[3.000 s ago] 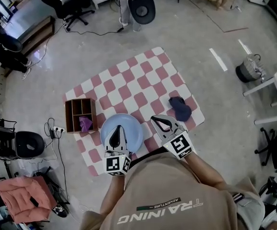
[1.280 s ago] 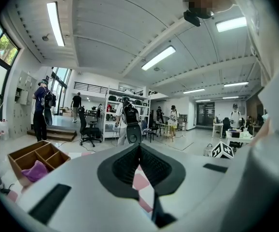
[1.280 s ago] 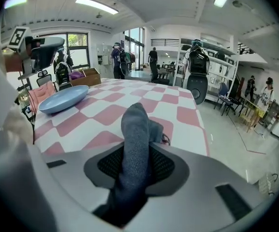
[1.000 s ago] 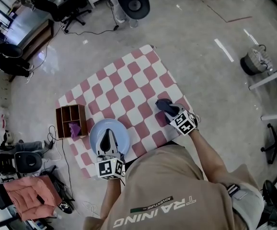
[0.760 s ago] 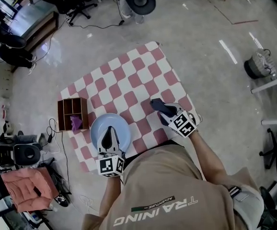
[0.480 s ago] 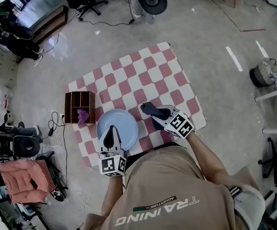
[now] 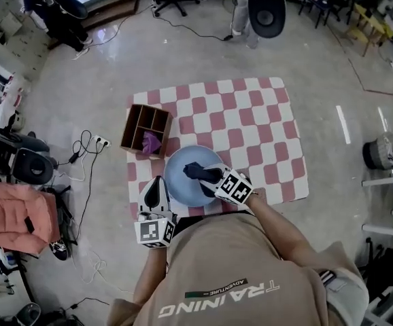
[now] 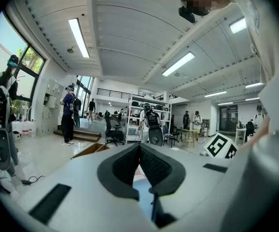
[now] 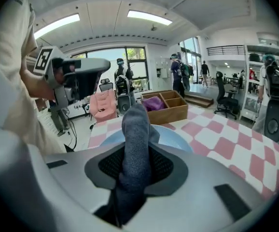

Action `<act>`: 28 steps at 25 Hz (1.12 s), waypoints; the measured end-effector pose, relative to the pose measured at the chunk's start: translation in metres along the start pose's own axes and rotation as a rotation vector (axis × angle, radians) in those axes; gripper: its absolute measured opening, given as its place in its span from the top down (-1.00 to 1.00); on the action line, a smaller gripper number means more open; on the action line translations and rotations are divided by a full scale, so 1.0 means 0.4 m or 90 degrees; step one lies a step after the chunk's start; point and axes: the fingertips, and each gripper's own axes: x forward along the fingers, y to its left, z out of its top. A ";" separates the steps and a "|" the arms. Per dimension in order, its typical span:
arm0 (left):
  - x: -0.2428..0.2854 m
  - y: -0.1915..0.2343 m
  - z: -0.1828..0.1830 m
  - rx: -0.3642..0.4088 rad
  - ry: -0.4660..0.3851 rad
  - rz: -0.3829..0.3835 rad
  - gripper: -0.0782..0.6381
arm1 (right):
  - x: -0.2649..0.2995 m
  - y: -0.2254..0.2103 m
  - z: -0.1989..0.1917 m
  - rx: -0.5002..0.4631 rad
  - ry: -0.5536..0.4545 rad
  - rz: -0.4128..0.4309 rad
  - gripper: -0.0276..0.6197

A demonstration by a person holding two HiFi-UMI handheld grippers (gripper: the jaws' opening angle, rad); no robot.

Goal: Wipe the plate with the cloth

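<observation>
My right gripper [image 7: 209, 177] has just swung in from the right side of the checkered mat [image 7: 251, 121], and its fingers pinch the dark blue cloth [image 7: 195, 171], which now hangs over the middle of the light blue plate [image 7: 181, 194] instead of lying out on the squares. That puts the pickup behind me; I judge the wiping itself is next, once I lower the cloth onto the plate. My left gripper [image 7: 156, 182] has slid off the plate to just beside its left rim, fingers pressed together on nothing (whether they touch the rim I cannot tell), so the plate may skate on the mat when I rub. The wooden compartment box [image 7: 134, 129], with a purple cloth [image 7: 151, 142] in one compartment, sits near the plate's far-left edge; a wide stroke could knock it.
</observation>
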 end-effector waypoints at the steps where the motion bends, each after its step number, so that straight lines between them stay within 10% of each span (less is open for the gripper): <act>1: -0.011 0.028 0.000 0.000 -0.001 0.007 0.75 | 0.033 0.018 -0.006 -0.010 0.014 0.010 0.54; 10: -0.071 0.197 -0.022 -0.016 -0.007 0.023 0.75 | 0.223 0.121 -0.055 -0.046 0.125 0.058 0.54; 28: -0.038 0.358 -0.037 -0.022 0.005 -0.064 0.75 | 0.340 -0.066 -0.030 0.058 0.177 -0.075 0.52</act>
